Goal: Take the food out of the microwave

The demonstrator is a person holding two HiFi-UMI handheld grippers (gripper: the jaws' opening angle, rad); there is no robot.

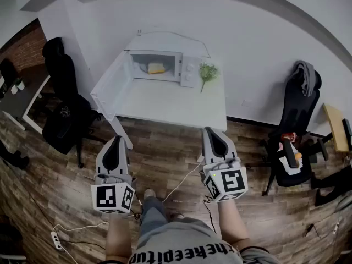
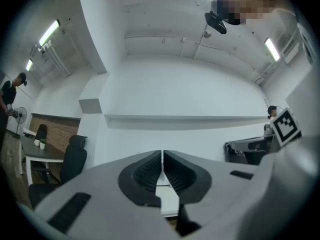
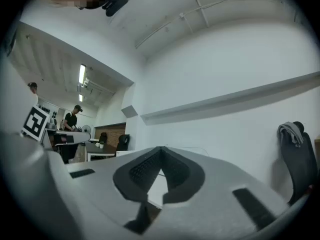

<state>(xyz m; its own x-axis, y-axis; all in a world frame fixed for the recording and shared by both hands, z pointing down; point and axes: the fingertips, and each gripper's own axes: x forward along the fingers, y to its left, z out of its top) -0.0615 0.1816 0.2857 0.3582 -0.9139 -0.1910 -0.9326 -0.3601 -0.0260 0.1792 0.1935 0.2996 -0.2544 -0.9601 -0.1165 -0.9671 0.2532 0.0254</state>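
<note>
Nearest, the left gripper and right gripper both have their jaws pressed together on nothing, short of the desk. At the back of the desk the microwave stands with its door swung open. Inside lies the yellow food, probably light and soft, so best gripped gently at its near edge and kept level.

white table | on it: microwave at back, door open to L; green plant just R of it | wood floor: cable, power strip near L
</note>
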